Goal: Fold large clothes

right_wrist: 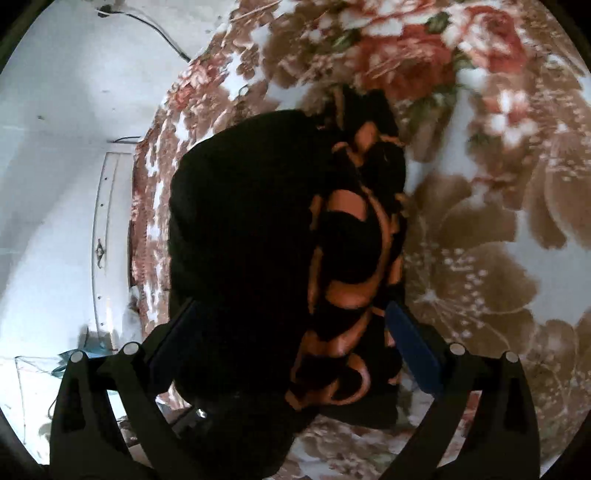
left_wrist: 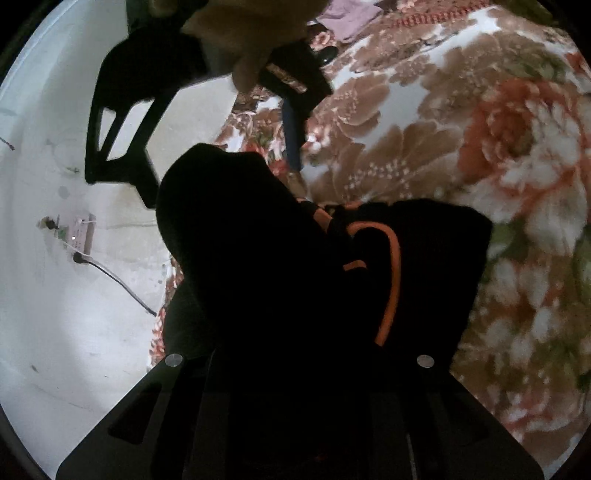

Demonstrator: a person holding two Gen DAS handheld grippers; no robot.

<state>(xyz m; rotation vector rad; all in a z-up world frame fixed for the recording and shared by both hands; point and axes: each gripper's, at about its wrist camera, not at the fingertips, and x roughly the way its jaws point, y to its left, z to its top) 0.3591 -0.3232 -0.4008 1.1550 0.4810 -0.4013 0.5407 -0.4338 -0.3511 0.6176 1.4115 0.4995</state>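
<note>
A black garment with orange trim [left_wrist: 295, 266] hangs bunched over a floral blanket [left_wrist: 461, 129]. In the left wrist view it covers my left gripper's fingers, so they are hidden. My right gripper [left_wrist: 236, 177] shows above it, a hand on its handle, one blue-padded finger [left_wrist: 293, 140] pointing down at the cloth. In the right wrist view the garment [right_wrist: 258, 240] fills the space between my right gripper's [right_wrist: 291, 325] blue pads [right_wrist: 413, 343], which stand wide apart on either side of it.
The floral blanket [right_wrist: 480, 221] covers the bed. A white wall [left_wrist: 44, 295] with a socket and black cable [left_wrist: 110, 275] is at the left. A white door [right_wrist: 110, 229] is beside the bed. A lilac cloth [left_wrist: 351, 16] lies at the far end.
</note>
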